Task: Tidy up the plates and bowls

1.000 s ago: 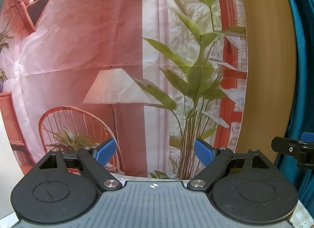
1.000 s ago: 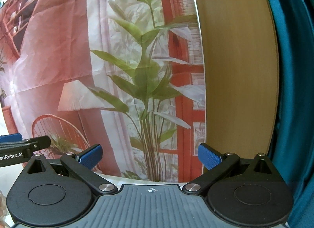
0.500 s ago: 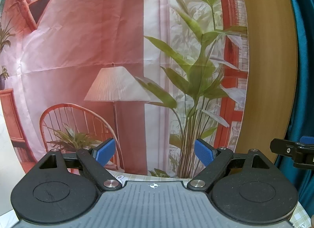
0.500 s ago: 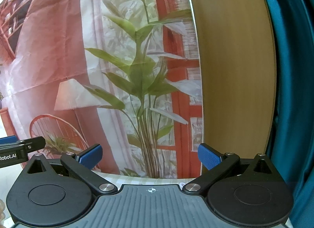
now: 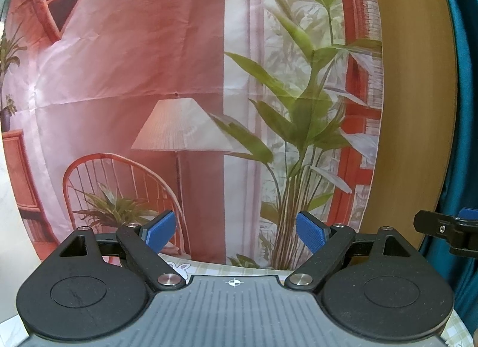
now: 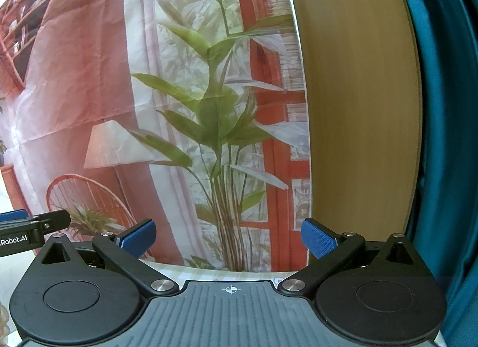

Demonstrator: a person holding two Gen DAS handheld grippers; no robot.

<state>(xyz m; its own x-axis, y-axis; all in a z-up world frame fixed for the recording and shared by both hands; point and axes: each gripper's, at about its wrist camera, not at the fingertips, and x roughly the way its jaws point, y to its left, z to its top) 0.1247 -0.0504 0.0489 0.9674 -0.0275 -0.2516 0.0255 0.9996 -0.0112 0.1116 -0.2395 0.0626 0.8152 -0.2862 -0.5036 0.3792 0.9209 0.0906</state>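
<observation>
Printed backdrop (image 5: pixel 185 57) with lamp, chair and plant fills both views; wood panel (image 6: pixel 358 108) and teal curtain (image 6: pixel 448 138) right. Checked tablecloth (image 5: pixel 254 269) barely visible. Left gripper (image 5: pixel 236 232) and right gripper (image 6: pixel 228 238) spread, empty. Plates, bowls unseen.

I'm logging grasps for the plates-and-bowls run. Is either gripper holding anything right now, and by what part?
Nothing is held. The left gripper and the right gripper both stand open with only the printed backdrop between their fingers.
</observation>
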